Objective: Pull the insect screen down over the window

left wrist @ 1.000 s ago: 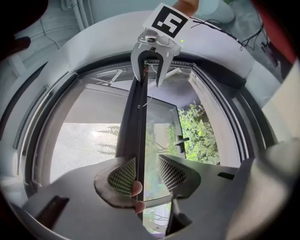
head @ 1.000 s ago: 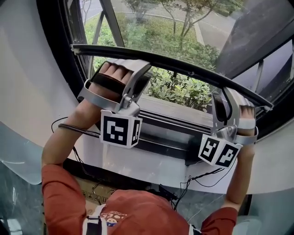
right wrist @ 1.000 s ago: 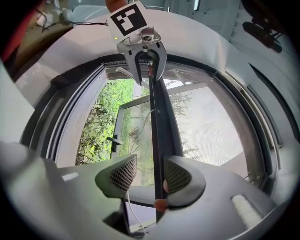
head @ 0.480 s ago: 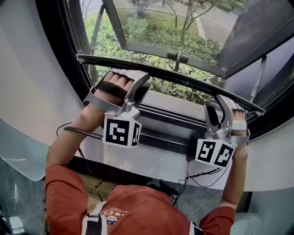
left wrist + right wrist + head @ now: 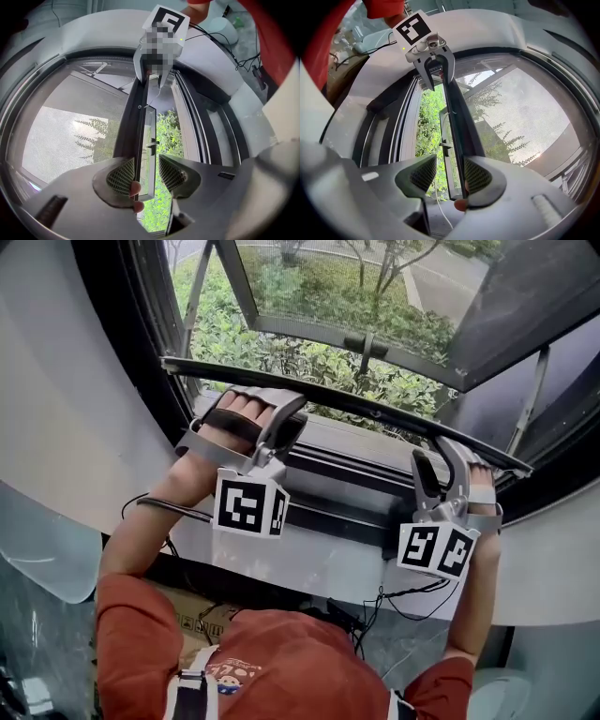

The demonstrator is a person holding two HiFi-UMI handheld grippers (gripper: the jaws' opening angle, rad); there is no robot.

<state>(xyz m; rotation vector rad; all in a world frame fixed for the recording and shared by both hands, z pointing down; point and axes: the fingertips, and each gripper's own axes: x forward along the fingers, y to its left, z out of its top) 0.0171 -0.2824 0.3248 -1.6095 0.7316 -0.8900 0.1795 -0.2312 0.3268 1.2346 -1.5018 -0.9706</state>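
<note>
One dark, slim bottom rail (image 5: 366,411) of the grey mesh insect screen (image 5: 70,136) runs lengthwise across the window from left to right, dipping slightly toward the right. It sits just above the dark sill track (image 5: 337,493), and one outward-swung glass sash (image 5: 356,296) and green shrubs (image 5: 281,352) show beyond it. Two grippers straddle the rail, the left gripper (image 5: 146,172) toward its left end and the right gripper (image 5: 445,174) near its right end. Each gripper's jaws stand apart with the rail between them, resting against one pad and clear of the other.
</note>
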